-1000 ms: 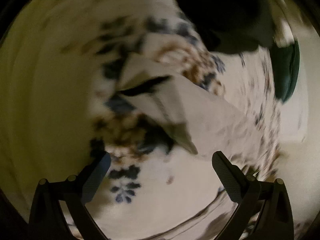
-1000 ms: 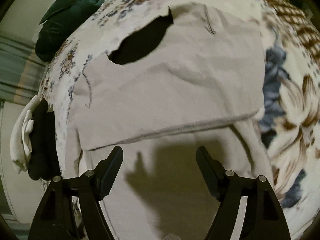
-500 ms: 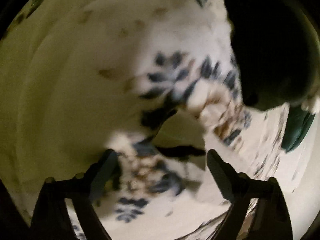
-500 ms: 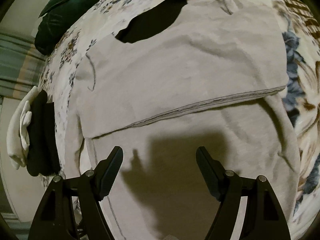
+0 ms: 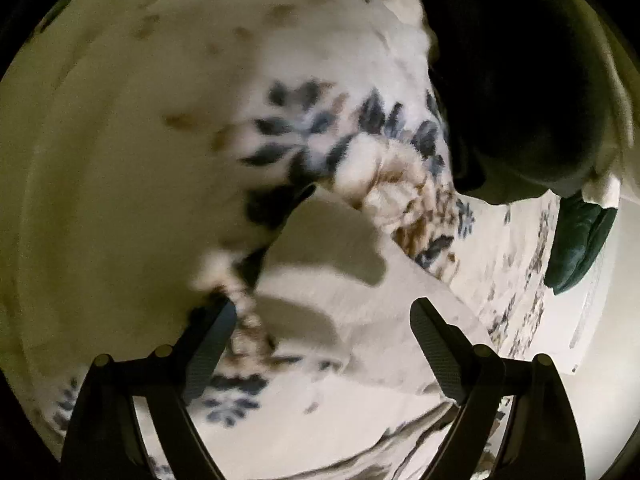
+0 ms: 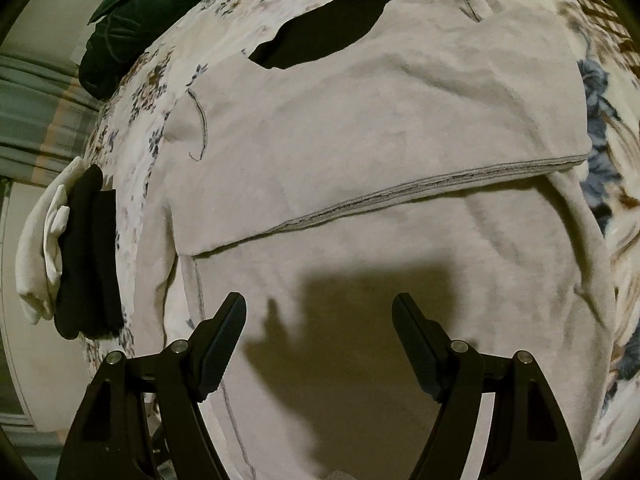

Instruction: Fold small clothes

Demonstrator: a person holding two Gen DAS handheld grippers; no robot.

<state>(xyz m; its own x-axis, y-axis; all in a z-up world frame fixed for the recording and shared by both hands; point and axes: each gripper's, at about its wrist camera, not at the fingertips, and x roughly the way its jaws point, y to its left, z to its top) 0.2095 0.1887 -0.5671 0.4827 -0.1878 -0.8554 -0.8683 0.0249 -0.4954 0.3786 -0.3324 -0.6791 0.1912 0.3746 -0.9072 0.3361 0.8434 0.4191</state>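
A beige garment [image 6: 380, 152] lies spread inside out on a floral blanket [image 6: 148, 88], its hem folded up over the body, with a dark opening near its top. My right gripper [image 6: 319, 320] hovers open above its lower half, nothing between the fingers. In the blurred left wrist view, a corner of the beige garment [image 5: 344, 256] lies on the floral blanket [image 5: 160, 160]. My left gripper [image 5: 324, 320] stands open just over that corner, apart from the cloth.
A stack of folded black and white clothes [image 6: 76, 252] sits at the blanket's left edge. A dark green cushion [image 6: 136, 24] lies at the far left, also seen as the green cushion [image 5: 580, 248]. A large dark shape [image 5: 520, 80] fills the left view's upper right.
The left gripper's view swung across the blanket and its jaws narrowed slightly. The right gripper slid along the garment, so more of the folded part shows.
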